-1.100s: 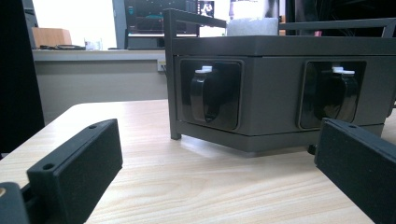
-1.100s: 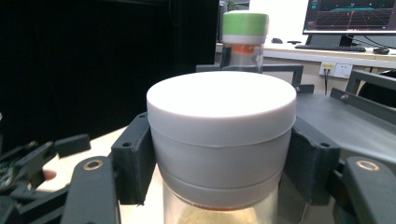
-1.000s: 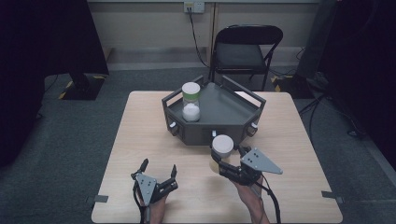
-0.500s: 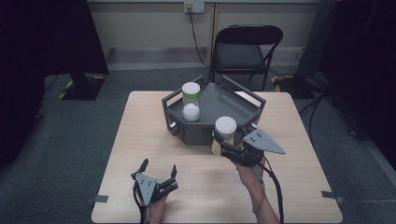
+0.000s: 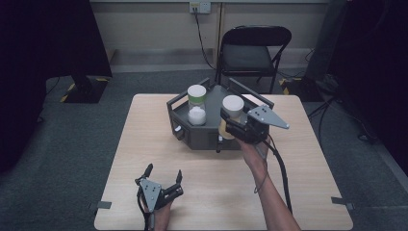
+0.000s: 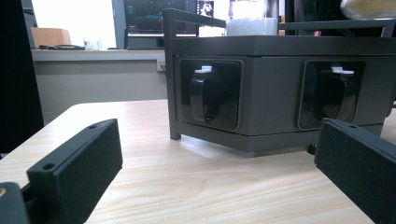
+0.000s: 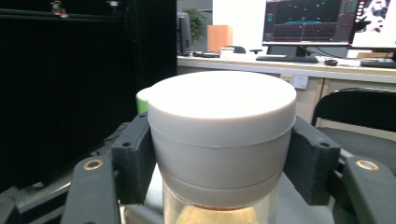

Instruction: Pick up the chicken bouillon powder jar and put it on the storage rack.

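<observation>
**Right gripper clamped on white-lidded jar at tray rim; left gripper idle, jaws apart**

Count: two grippers, two jars, one tray, one table, one folding chair.

The left gripper (image 5: 164,182) rests low at the near edge of the table (image 5: 144,144), jaws spread wide with nothing between them. In the left gripper view, bare tabletop lies ahead of the jaws up to the front wall of the dark grey tray (image 6: 280,84), which carries two recessed black handles. The table surface to the left and right of this gripper is unobstructed.

The right gripper (image 5: 230,124) is held above the table, farther out than the left one. Its jaws are clamped on the white lid of a glass jar (image 5: 233,107) with tan contents. In the right gripper view the jaw pads press both sides of the lid of that white-lidded jar (image 7: 222,135). The jar hangs at the tray's near right rim (image 5: 211,139), clear of the tabletop.

Left of the held jar and slightly beyond it, a green-lidded jar (image 5: 197,105) with white contents stands upright inside the tray, apart from the held jar.

Beyond the table's far edge stands a black folding chair (image 5: 250,53).

No legible writing appears on either jar or on the tray.
</observation>
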A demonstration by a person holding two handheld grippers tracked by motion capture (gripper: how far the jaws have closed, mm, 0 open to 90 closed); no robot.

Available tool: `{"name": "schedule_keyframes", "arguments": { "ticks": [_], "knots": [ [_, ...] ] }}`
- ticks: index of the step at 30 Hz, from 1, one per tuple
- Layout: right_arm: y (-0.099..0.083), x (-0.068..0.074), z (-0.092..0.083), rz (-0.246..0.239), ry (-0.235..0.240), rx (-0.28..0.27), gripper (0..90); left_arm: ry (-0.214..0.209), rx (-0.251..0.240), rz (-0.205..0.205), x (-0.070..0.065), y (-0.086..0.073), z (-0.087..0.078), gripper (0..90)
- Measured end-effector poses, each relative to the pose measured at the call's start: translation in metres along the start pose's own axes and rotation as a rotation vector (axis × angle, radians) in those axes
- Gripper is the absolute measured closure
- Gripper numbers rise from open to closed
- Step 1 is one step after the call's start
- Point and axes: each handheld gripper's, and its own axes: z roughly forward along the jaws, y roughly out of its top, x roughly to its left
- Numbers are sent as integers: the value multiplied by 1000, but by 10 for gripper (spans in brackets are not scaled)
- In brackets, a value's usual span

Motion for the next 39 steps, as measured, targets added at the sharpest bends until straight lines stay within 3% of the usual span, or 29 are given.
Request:
{"name": "schedule_keyframes", "arguments": {
  "ticks": [12, 23, 30, 39],
  "knots": [
    [7, 1, 29, 36, -94, 11, 332, -2, 0, 1, 0, 0, 0, 3],
    [10, 5, 53, 36, -170, 46, 332, -2, 1, 2, 1, 0, 0, 3],
    [8, 3, 63, 36, -187, 73, 332, -6, -1, 0, 1, 0, 0, 3],
    [2, -2, 68, 49, -167, 100, 331, -6, -1, 0, 1, 0, 0, 3]
  ]
}}
